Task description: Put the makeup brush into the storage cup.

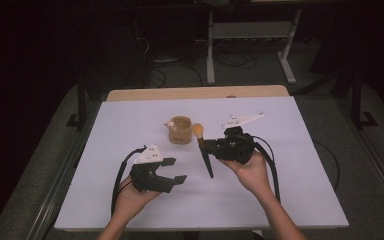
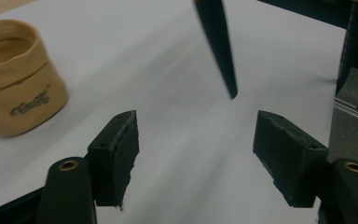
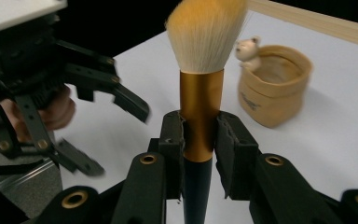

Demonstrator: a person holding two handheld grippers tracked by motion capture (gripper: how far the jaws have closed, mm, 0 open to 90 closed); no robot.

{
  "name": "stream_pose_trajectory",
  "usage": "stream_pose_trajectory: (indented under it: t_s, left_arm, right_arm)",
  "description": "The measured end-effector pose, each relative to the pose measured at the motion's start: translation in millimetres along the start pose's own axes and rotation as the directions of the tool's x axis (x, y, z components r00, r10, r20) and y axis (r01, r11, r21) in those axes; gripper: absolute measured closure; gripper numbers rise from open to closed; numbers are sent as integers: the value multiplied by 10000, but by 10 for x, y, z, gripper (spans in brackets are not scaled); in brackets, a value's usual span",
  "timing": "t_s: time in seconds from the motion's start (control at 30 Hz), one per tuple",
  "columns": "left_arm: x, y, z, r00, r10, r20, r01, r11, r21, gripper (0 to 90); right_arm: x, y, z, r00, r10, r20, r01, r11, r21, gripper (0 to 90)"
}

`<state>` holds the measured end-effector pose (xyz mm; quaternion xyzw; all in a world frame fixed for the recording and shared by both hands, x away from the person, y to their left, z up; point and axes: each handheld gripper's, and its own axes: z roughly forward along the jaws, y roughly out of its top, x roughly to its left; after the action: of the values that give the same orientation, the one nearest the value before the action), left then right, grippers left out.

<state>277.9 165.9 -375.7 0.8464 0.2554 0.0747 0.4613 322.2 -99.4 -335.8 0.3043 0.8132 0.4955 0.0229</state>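
Note:
A makeup brush [image 3: 200,79] with orange bristles, a gold ferrule and a black handle is clamped at its ferrule by my right gripper [image 3: 199,135], shut on it. In the high view the brush [image 1: 203,147] hangs off the right gripper [image 1: 209,146] over the middle of the table, bristles toward the cup. Its pointed handle tip [image 2: 220,46] hovers above the white surface in the left gripper view. A tan fabric cup [image 1: 180,130] with a small animal figure on its rim stands just behind. My left gripper [image 1: 176,170] is open, with nothing between its jaws, at the front left.
The white table top [image 1: 290,165] has a wooden strip along its far edge. The tan cup [image 2: 14,79] sits left of the left gripper's jaws. Dark floor, cables and a white frame's legs [image 1: 211,50] lie beyond the table.

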Motion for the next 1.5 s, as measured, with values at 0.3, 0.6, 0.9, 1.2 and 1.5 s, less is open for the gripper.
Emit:
stream_pose_trajectory:
  t_s: [0.3, 0.6, 0.9, 1.2, 1.5]
  left_arm:
    - [1, 75, 139, 9985, -224, 494, 227, 9997, -49, 418]
    - [86, 76, 144, 9957, -421, 821, 434, 9990, -132, 620]
    - [127, 75, 117, 9919, -697, 1063, 700, 9975, 9, 746]
    - [106, 86, 123, 9963, -404, 763, 362, 9978, 552, 750]
    - [81, 97, 136, 9981, -204, 582, 160, 9970, 757, 750]
  right_arm:
    - [217, 37, 240, 9962, -511, -706, 488, 9982, -350, 721]
    - [331, 27, 305, 9917, -882, -933, 817, 9941, -714, 721]
    - [346, -15, 305, 9887, -1148, -967, 1058, 9900, -932, 720]
    - [366, -8, 311, 9863, -1416, -844, 1356, 9881, -733, 668]
    - [379, 23, 317, 9855, -1514, -765, 1477, 9877, -520, 703]
